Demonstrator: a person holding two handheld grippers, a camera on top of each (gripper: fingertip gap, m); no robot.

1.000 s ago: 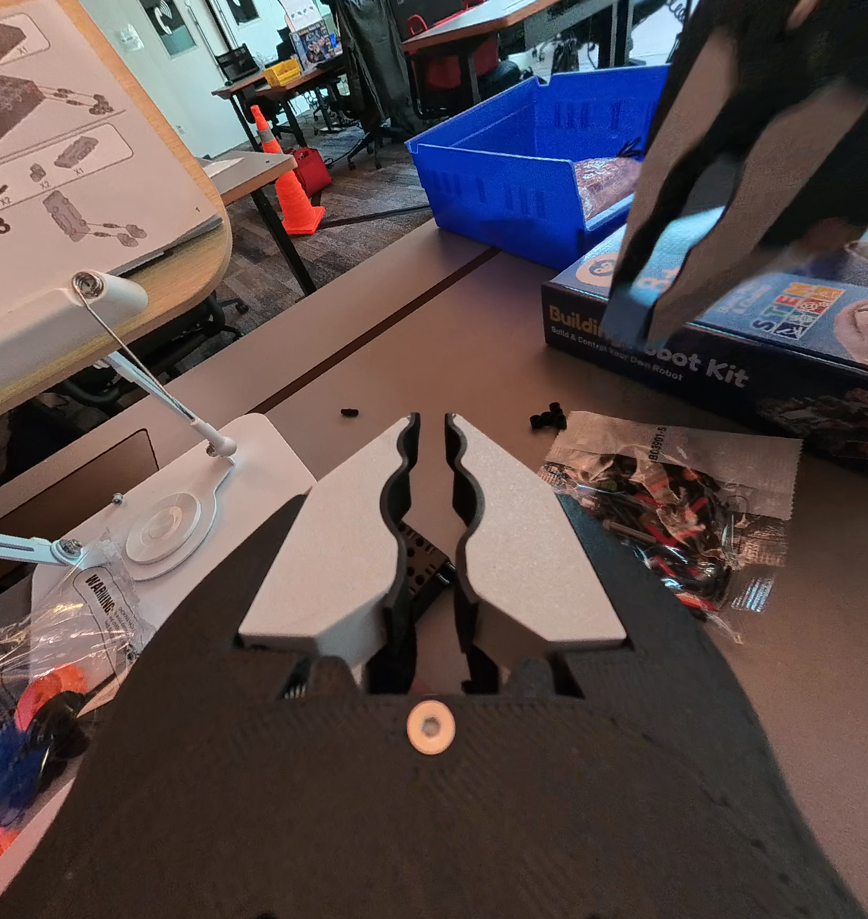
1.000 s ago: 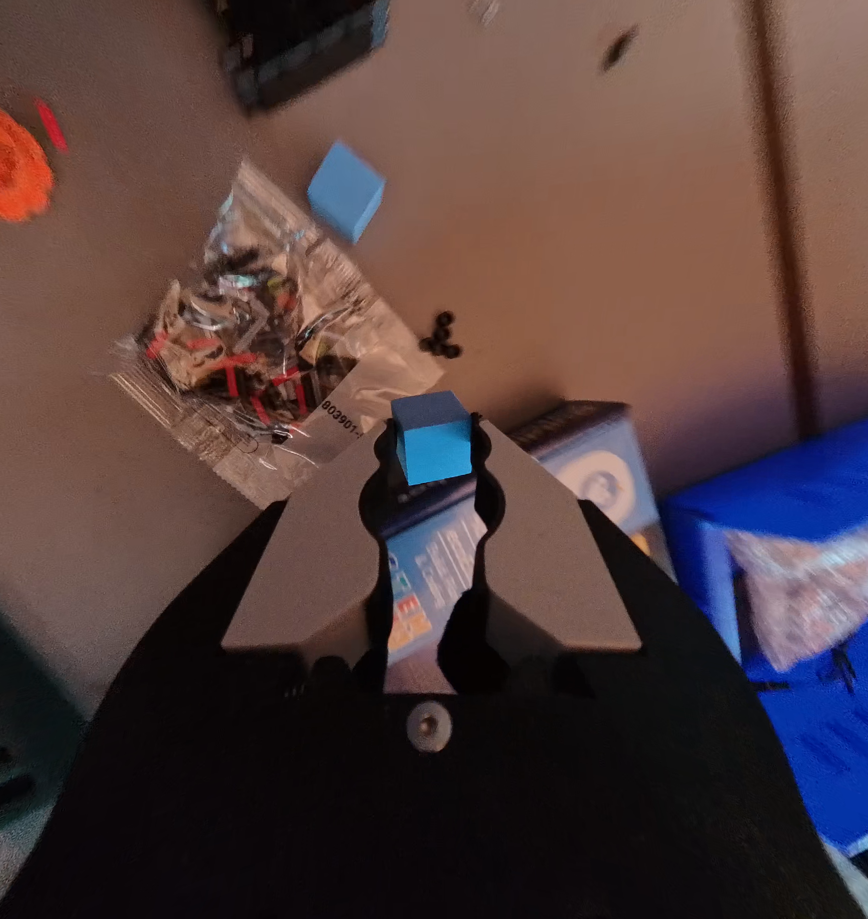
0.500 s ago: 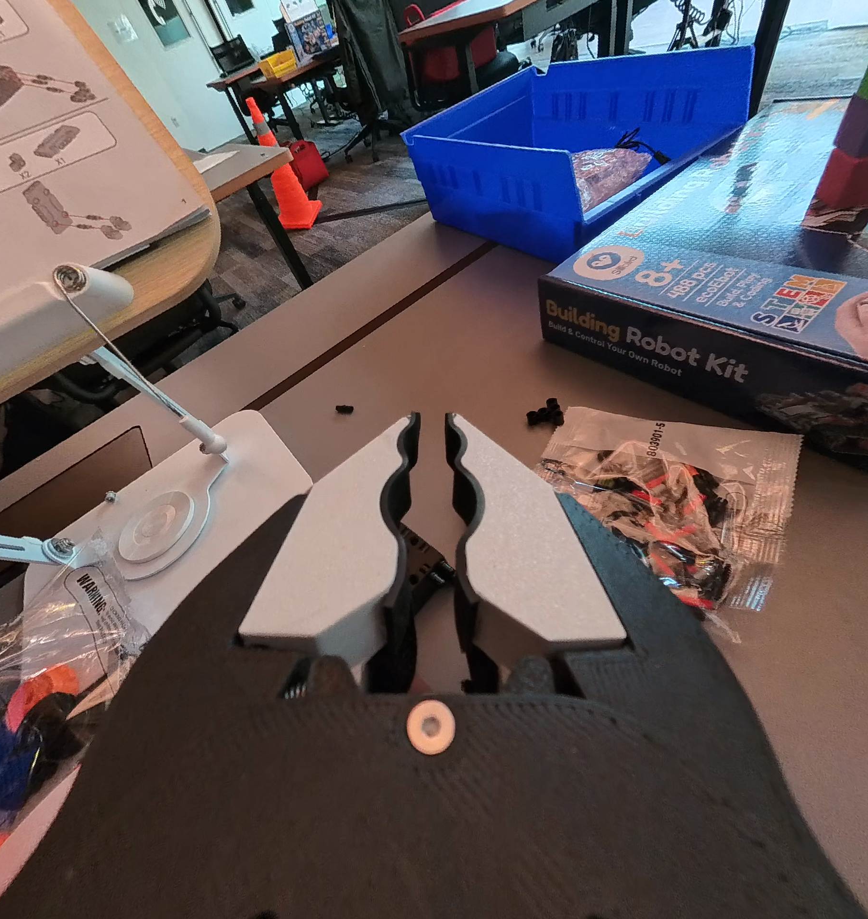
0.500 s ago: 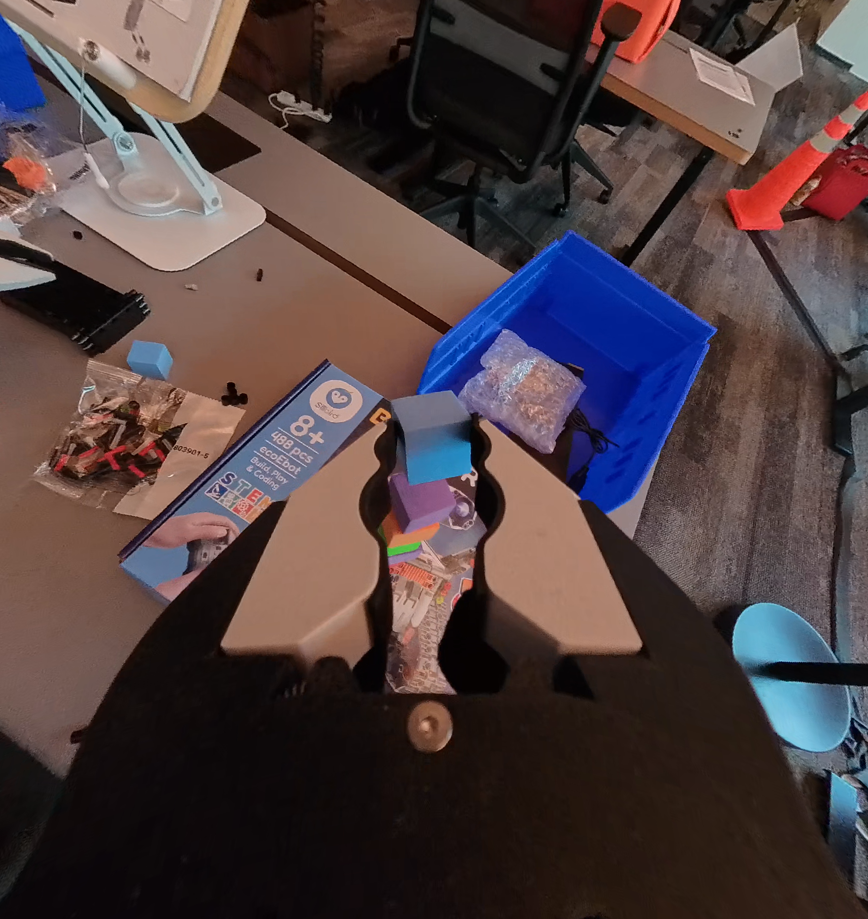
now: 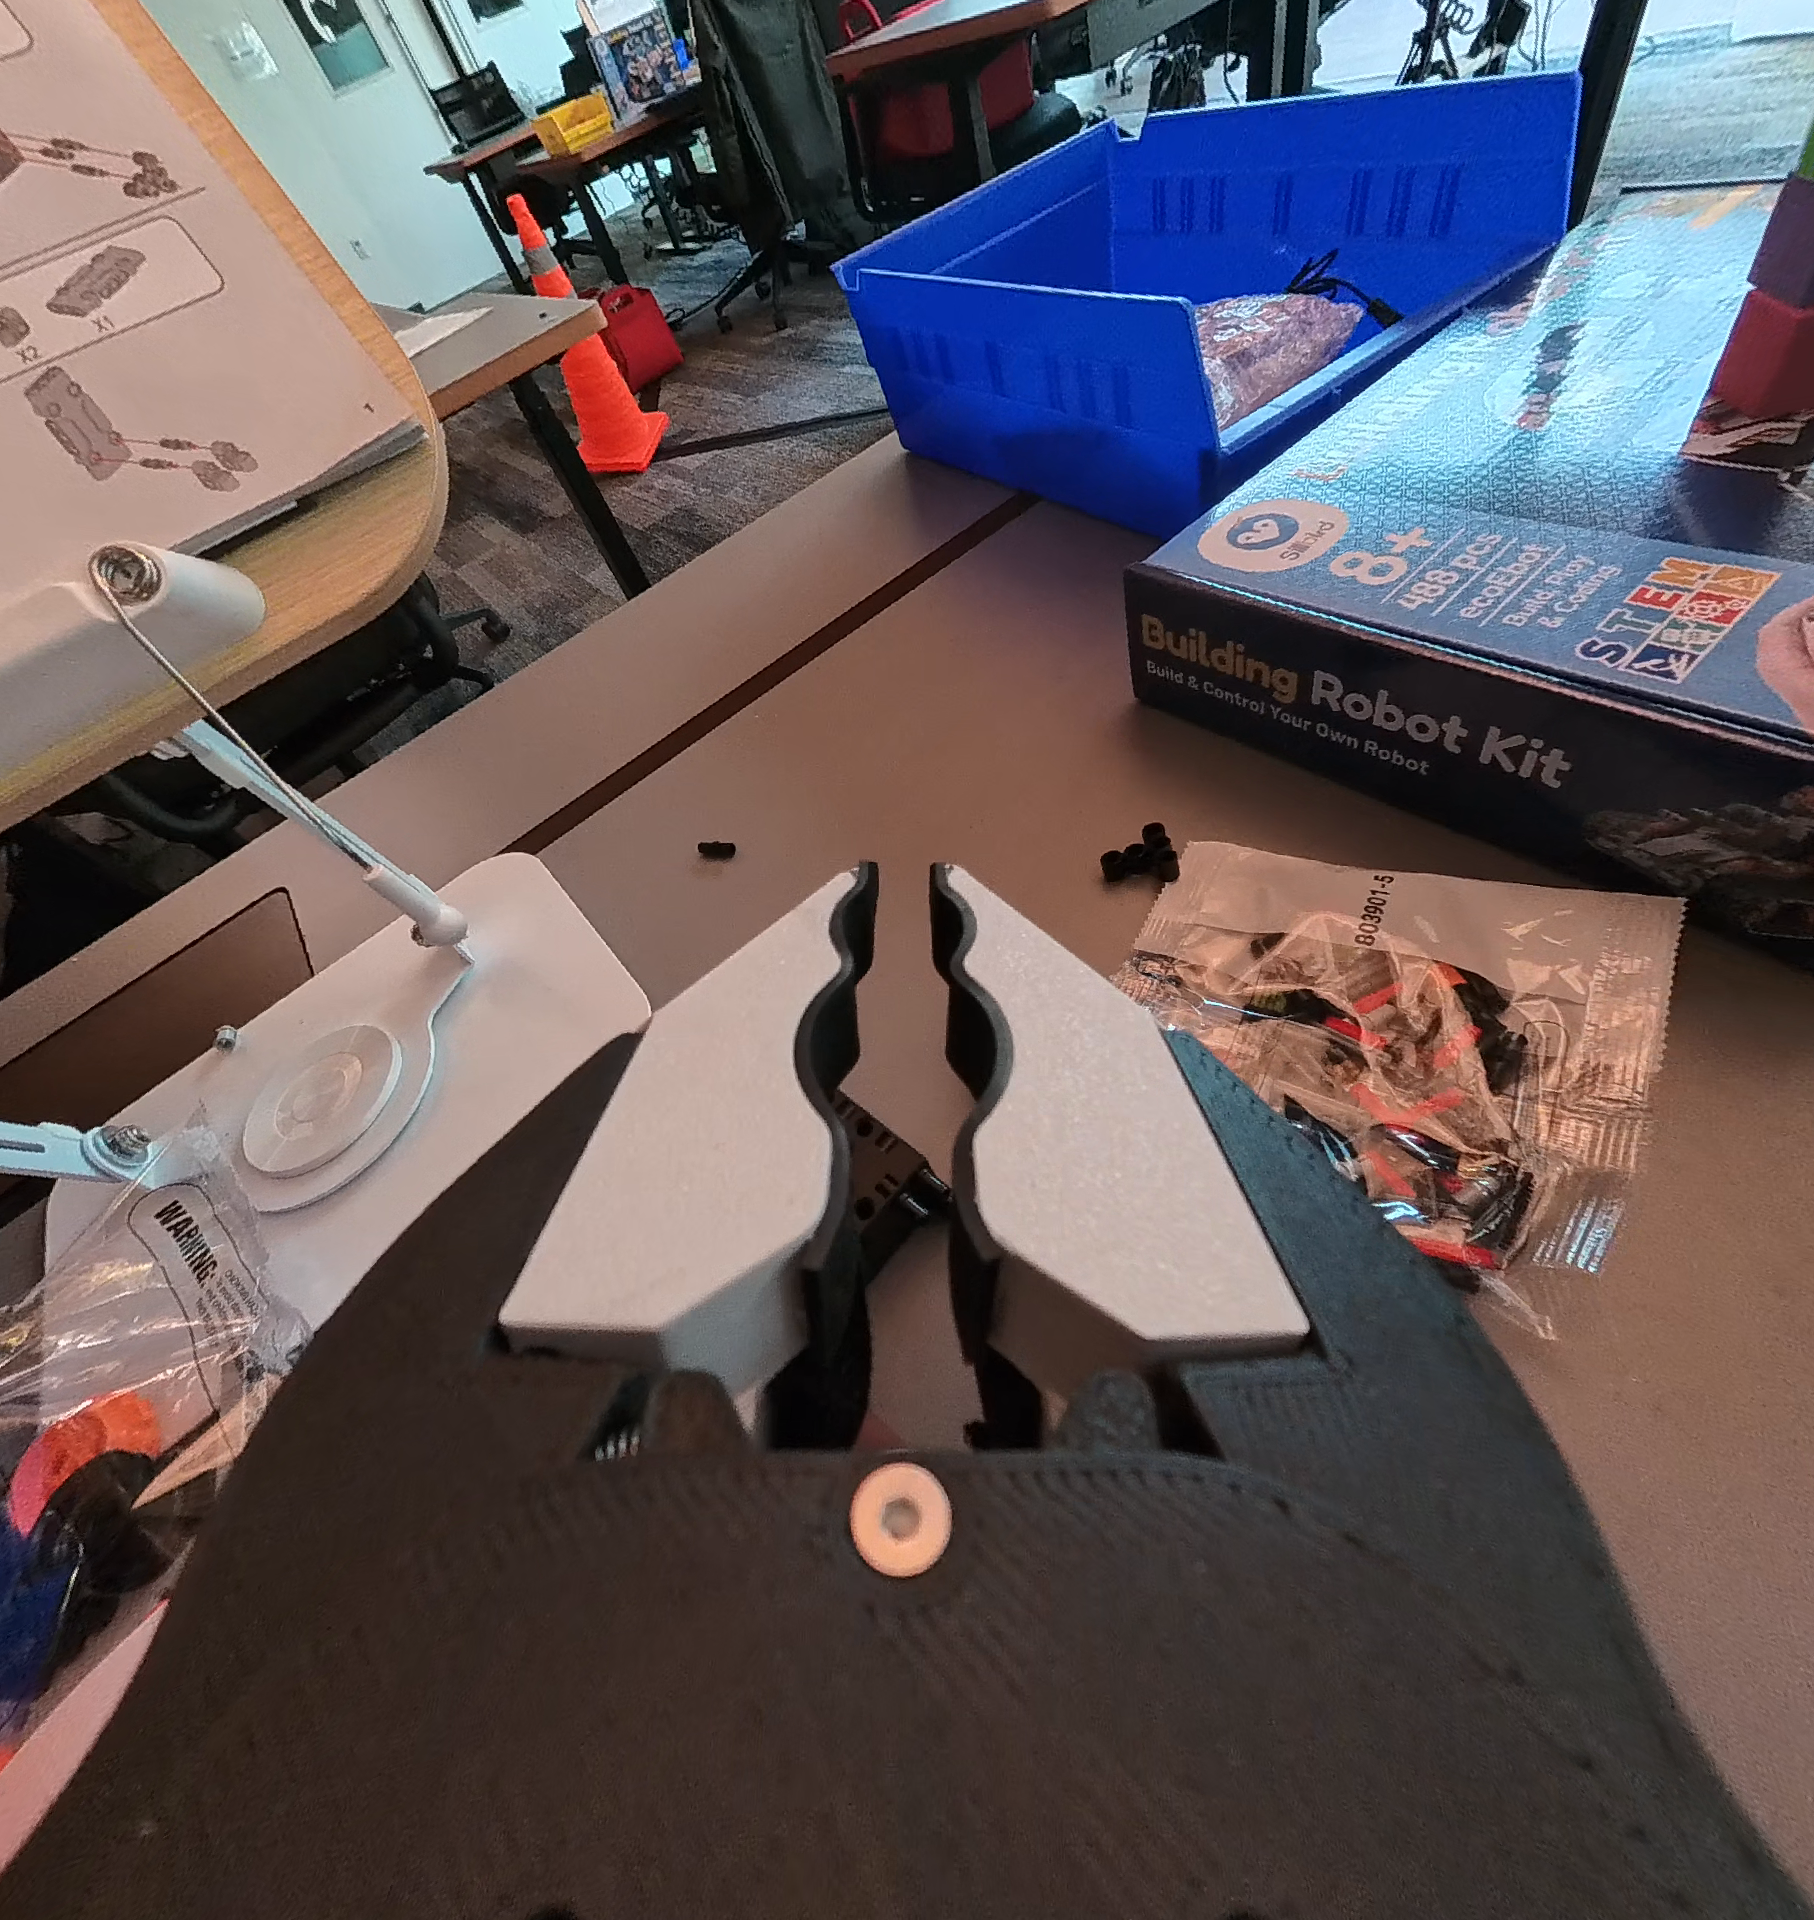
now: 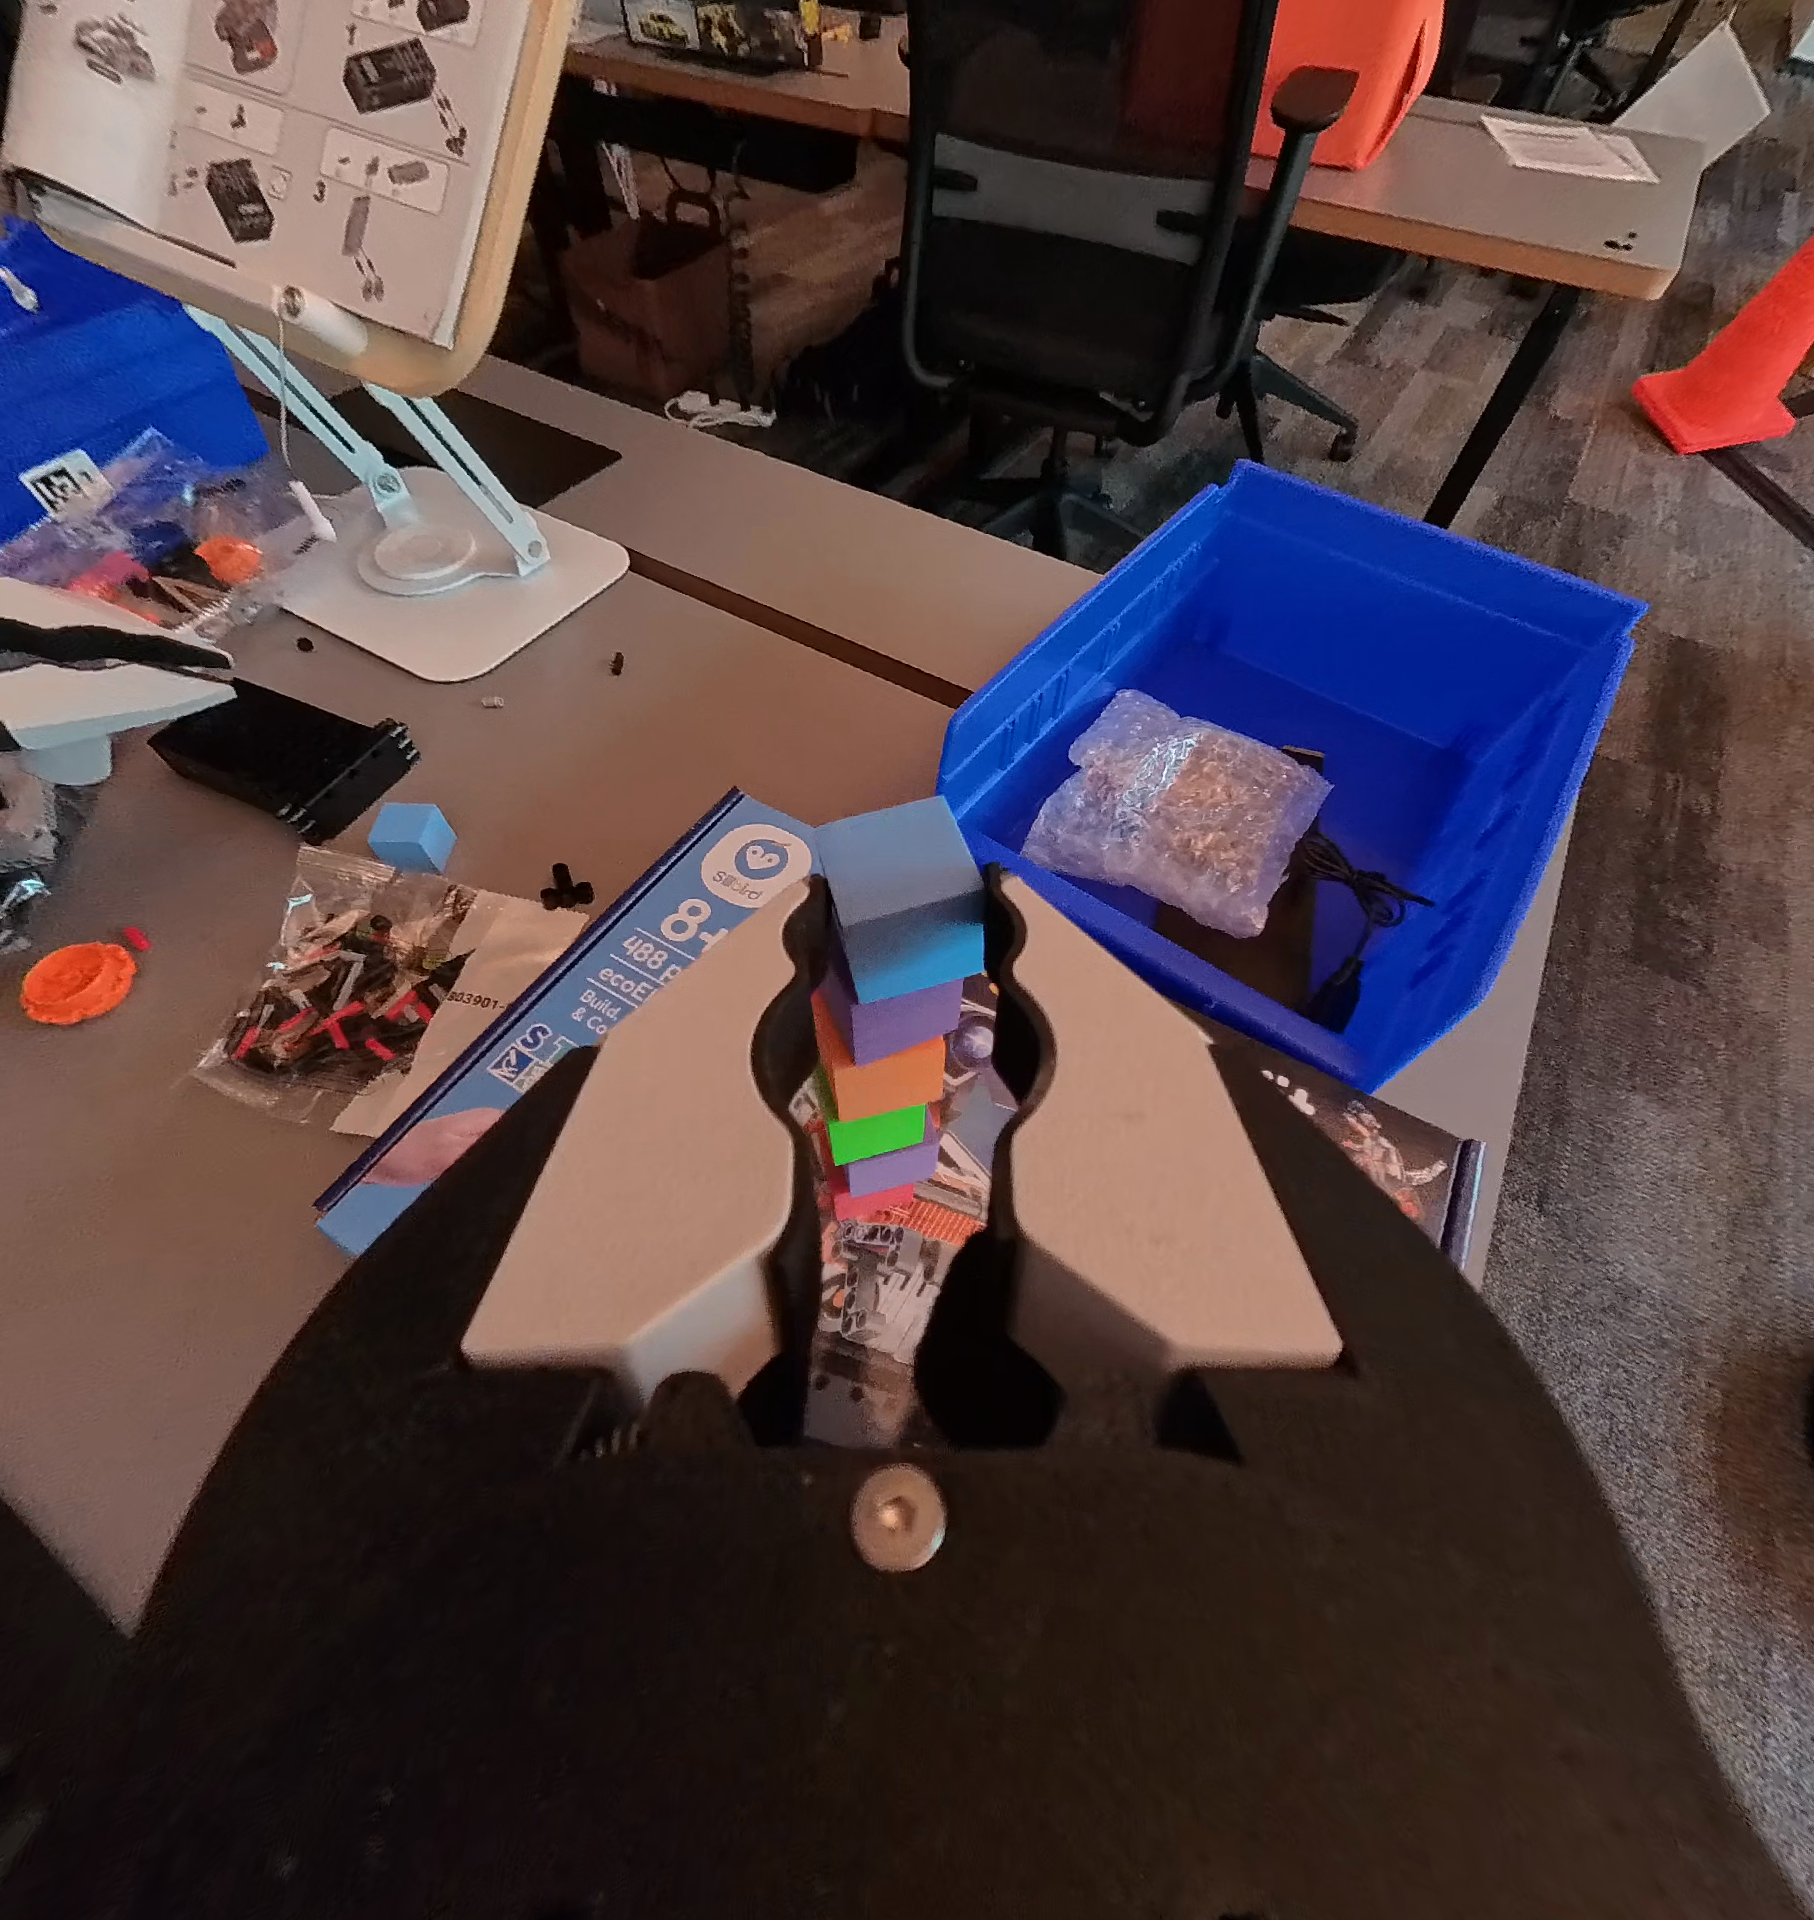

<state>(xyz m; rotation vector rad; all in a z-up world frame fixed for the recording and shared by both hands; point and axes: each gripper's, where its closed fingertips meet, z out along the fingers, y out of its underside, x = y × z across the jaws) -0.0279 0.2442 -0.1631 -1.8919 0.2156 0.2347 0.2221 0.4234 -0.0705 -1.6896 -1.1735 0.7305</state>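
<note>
Blue block (image 6: 903,894) is being held between the tips of the right gripper (image 6: 901,896), jaws clamped on its sides, directly over a stack of coloured blocks (image 6: 882,1101); whether it is touching the purple block below cannot be told. The stack is standing upright on the kit box (image 6: 570,1039), just beside the blue bin (image 6: 1402,644). The left gripper (image 5: 903,883) is being kept well apart (jaws nearly together, nothing visibly gripped), low over the table (image 5: 882,707) near a parts bag (image 5: 1402,1049).
</note>
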